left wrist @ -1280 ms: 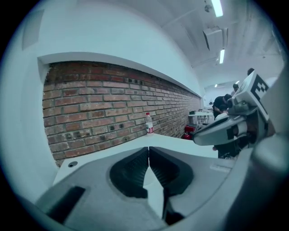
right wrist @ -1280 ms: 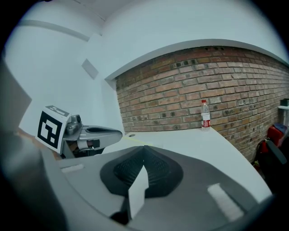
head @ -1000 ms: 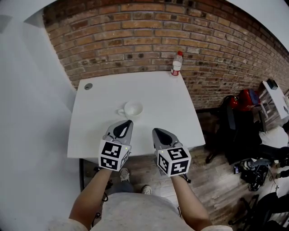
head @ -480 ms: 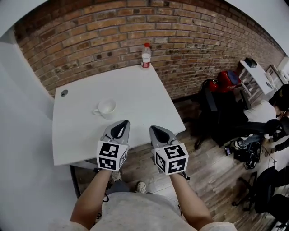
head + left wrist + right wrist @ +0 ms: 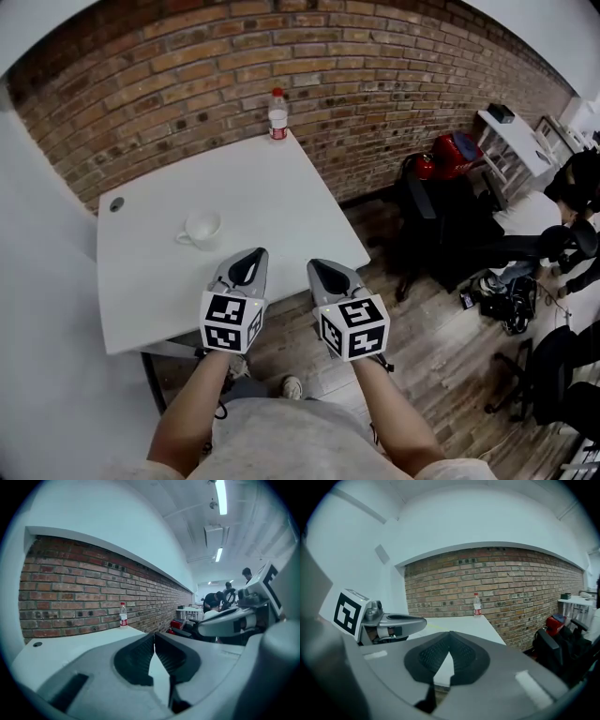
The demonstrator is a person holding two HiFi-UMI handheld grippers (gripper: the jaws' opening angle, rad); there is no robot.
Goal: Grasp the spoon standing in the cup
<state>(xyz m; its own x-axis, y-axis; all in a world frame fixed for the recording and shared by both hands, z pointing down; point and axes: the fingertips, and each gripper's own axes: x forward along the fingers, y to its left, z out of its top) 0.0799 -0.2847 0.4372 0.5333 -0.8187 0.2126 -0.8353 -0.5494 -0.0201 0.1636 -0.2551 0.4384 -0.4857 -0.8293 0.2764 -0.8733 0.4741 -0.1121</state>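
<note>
From where I stand, the cup (image 5: 202, 227) sits on the white table (image 5: 281, 187), left of centre in the head view. It is just beyond the tip of the left gripper (image 5: 255, 253) but not touching it. I cannot make out a spoon in the cup; the mouth looks plain white at this size. A bottle (image 5: 277, 114) stands at the table's far edge against the brick wall, in the upper middle of the frame.

Both grippers hover side by side over the table's near edge, low in the frame. The left gripper's jaws are pressed together at the tips with nothing between them, and the right gripper (image 5: 314, 265) is clenched and empty too. Neither gripper view shows the cup.

If a spoon is in there, I'd expect it to be light, stiff and smooth, so it would slip easily. The cup looks small and light enough to skid or tip if nudged. The best place to take hold would be the handle above the rim, pinched across its flat sides, with the jaws spread first.
</note>
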